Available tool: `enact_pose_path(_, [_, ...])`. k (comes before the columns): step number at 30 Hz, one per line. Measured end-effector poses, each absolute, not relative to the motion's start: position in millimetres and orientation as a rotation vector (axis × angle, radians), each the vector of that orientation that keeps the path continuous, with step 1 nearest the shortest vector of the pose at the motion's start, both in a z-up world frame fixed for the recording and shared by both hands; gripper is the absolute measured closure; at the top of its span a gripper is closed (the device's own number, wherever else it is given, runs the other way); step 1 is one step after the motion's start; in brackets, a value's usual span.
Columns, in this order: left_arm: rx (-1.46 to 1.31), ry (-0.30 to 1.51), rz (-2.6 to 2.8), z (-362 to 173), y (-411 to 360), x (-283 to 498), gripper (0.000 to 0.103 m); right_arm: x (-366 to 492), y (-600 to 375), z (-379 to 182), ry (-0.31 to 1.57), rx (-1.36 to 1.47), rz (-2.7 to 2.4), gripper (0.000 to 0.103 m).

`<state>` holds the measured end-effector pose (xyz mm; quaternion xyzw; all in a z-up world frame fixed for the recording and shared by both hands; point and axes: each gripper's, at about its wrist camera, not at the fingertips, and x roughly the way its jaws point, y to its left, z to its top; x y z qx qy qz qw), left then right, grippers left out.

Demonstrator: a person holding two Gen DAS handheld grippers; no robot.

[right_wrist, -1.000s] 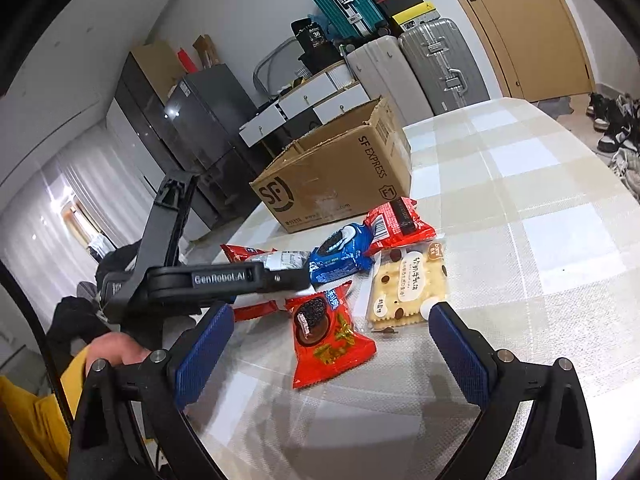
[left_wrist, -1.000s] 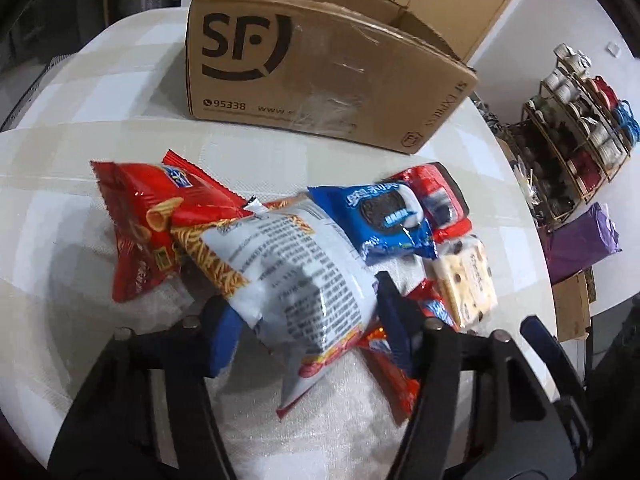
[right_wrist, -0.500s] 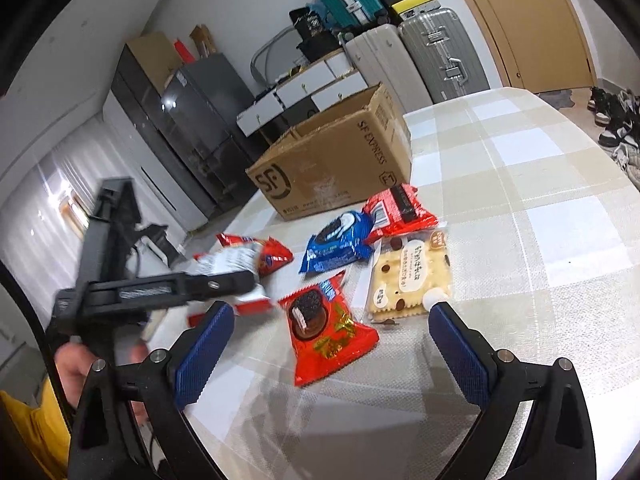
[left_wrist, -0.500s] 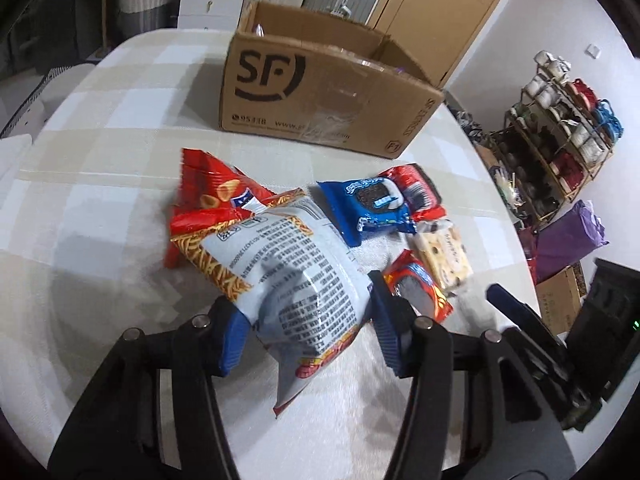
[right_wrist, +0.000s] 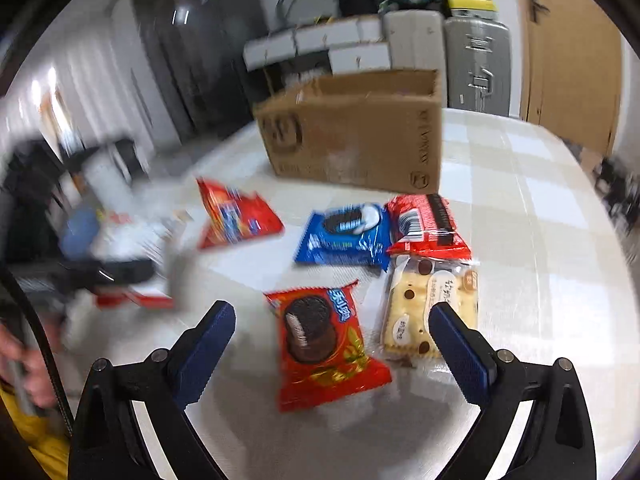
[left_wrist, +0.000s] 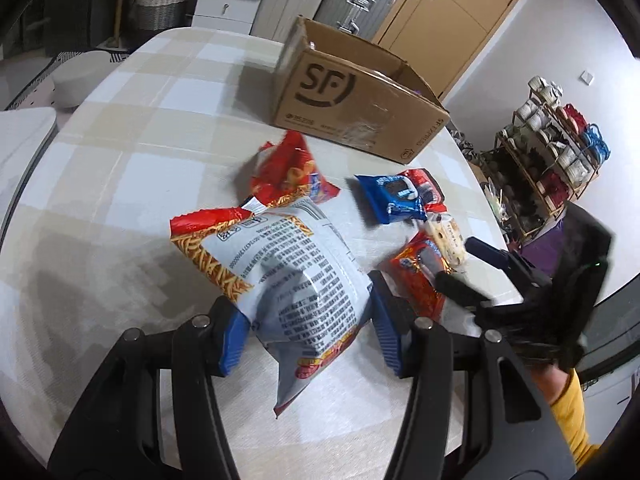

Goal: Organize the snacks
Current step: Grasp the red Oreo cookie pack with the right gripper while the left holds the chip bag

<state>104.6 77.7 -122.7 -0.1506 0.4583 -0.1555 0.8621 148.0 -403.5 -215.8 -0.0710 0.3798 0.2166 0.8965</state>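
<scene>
Checked worktop (left_wrist: 132,128) carries loose snacks before an open box (left_wrist: 360,108), judged their destination. Left gripper (left_wrist: 308,332) has fingers clamped on a puffy chip bag (left_wrist: 296,264), white-backed with red ends, held clear of the cloth for carrying. Right gripper (right_wrist: 332,344), fingers apart and empty, hovers over a red cookie pack (right_wrist: 324,340).

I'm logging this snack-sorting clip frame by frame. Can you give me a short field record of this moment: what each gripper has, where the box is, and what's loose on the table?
left gripper: shut on white snack bag
right gripper: open, above red Oreo pack
cardboard box: open, at table's far side
loose packs: blue Oreo pack, red chip bag, beige biscuit pack, red-black pack
table: checked cloth
</scene>
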Motion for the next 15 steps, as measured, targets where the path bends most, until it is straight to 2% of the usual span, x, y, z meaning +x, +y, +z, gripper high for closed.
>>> enact_pose_path(1, [-0.322, 0.954, -0.322, -122, 82, 103, 0.052, 149, -399, -220, 0.795, -0.18, 0.449, 0.007])
enact_pose_path(3, [-0.336, 0.937, -0.312, -120, 90, 100, 0.052, 152, -390, -227, 0.829, -0.237, 0.45, 0.029])
enact_pose_path(5, [-0.356, 0.915, -0.295, -118, 100, 97, 0.052, 150, -382, -227, 0.82, -0.301, 0.439, 0.029])
enact_pose_path(7, [-0.37, 0.911, -0.298, -117, 106, 97, 0.052, 150, -376, -230, 0.836, -0.335, 0.433, 0.037])
enact_pose_path(8, [-0.375, 0.908, -0.301, -116, 109, 95, 0.052, 150, -374, -233, 0.85, -0.346, 0.428, 0.044])
enact_pose_path(11, [-0.373, 0.908, -0.315, -116, 110, 92, 0.052, 145, -373, -234, 0.843, -0.345, 0.429, 0.054])
enact_pose_path(15, [-0.372, 0.908, -0.331, -115, 110, 88, 0.052, 141, -378, -235, 0.839, -0.316, 0.432, 0.058])
